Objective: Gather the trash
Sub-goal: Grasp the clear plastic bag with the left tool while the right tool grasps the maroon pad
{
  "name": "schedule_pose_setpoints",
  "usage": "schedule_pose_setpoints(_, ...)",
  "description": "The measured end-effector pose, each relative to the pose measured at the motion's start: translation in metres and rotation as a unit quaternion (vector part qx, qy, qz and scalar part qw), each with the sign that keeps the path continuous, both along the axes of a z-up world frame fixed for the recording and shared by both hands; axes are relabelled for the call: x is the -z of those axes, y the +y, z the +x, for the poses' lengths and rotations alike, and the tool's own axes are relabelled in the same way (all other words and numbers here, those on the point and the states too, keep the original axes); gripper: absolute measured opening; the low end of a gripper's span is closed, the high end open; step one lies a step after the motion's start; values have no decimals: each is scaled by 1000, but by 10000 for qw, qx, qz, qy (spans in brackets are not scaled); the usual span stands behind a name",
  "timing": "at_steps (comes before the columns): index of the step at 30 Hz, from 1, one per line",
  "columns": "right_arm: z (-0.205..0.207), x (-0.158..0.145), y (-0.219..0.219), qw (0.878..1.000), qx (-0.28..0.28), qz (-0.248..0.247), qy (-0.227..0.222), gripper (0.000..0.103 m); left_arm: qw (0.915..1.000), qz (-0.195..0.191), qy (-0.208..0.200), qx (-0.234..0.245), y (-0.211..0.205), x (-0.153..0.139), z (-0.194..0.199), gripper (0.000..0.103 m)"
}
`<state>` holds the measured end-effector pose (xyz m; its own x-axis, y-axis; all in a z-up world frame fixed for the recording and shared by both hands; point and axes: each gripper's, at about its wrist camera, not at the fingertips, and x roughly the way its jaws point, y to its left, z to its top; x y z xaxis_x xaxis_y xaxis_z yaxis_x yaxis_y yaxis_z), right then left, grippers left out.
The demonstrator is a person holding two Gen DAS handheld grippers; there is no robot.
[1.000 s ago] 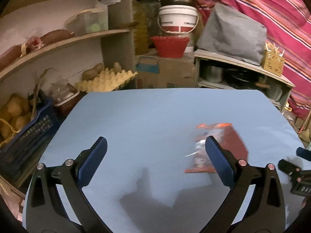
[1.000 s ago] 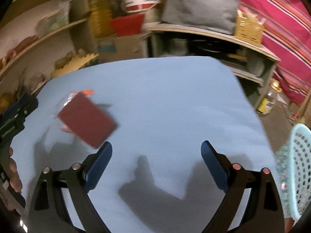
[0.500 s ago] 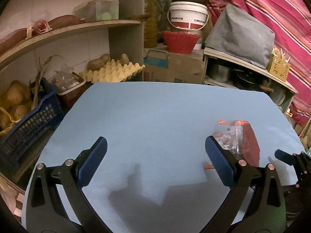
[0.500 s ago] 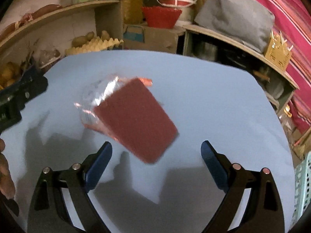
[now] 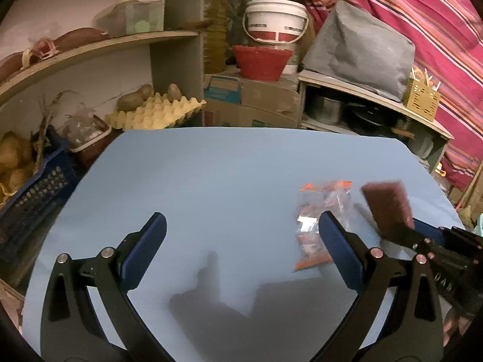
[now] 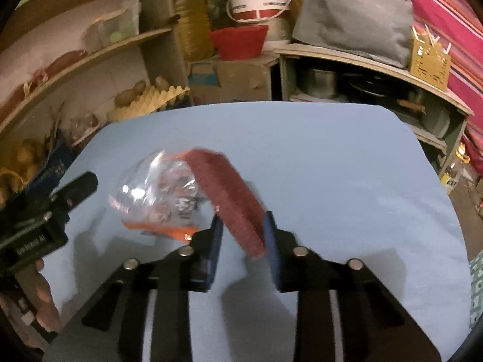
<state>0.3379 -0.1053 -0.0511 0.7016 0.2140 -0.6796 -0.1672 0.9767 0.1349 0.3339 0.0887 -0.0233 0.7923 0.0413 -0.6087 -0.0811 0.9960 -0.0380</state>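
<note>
A maroon scouring pad (image 6: 229, 199) stands tilted up off the blue table (image 6: 332, 166), caught between the blue pads of my right gripper (image 6: 241, 223), whose jaws are closing on it. The left wrist view shows the same pad (image 5: 386, 208) held upright at the tip of the right gripper (image 5: 413, 232). A clear plastic wrapper with orange edges (image 6: 157, 193) lies flat just left of the pad. My left gripper (image 5: 241, 220) hovers open over bare table, its right finger overlapping the wrapper (image 5: 311, 208).
A blue crate of potatoes (image 5: 30, 199) and an egg tray (image 5: 154, 114) sit past the table's left edge. Shelves with pots (image 5: 362, 111) line the far side. A pale teal basket (image 6: 477, 274) stands low beyond the right edge.
My right gripper came up to the maroon pad, its jaws went from wide to narrow around it, and the pad tipped up off the wrapper. The left gripper stayed open.
</note>
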Motion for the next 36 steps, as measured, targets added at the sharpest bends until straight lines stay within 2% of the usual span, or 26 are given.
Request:
schedule_pose_setpoints(1, 1, 1, -5, 10000, 40, 40, 19, 18, 10000, 2, 13, 28, -4, 1, 1, 97)
schedule_pose_setpoints(4, 2, 3, -18, 9998, 114, 144, 53, 15, 9999, -27, 73, 128, -16, 4, 5, 97)
schedule_pose_setpoints(9, 1, -2, -37, 9991, 218, 373, -40, 14, 9994, -79, 168, 304, -37, 10, 13, 97)
schedule_pose_setpoints(15, -4, -9, -56, 9987, 380, 290, -159, 14, 9980, 17, 292, 552, -64, 18, 20, 97)
schedule_pose_setpoints(21, -12, -14, -80, 9981, 551, 188, -199, 14, 9958, -97, 543, 730, -76, 28, 28, 70)
schedule_pose_setpoints(23, -15, -15, -87, 9980, 573, 165, -209, 14, 9950, -133, 617, 768, -78, 31, 31, 55)
schedule_pose_setpoints(29, -21, -18, -100, 9975, 647, 84, -260, 14, 9956, -187, 557, 726, -81, 28, 30, 52)
schedule_pose_setpoints(36, -32, -24, -111, 9971, 688, 34, -335, 14, 9967, -86, 324, 745, -94, 10, 18, 52)
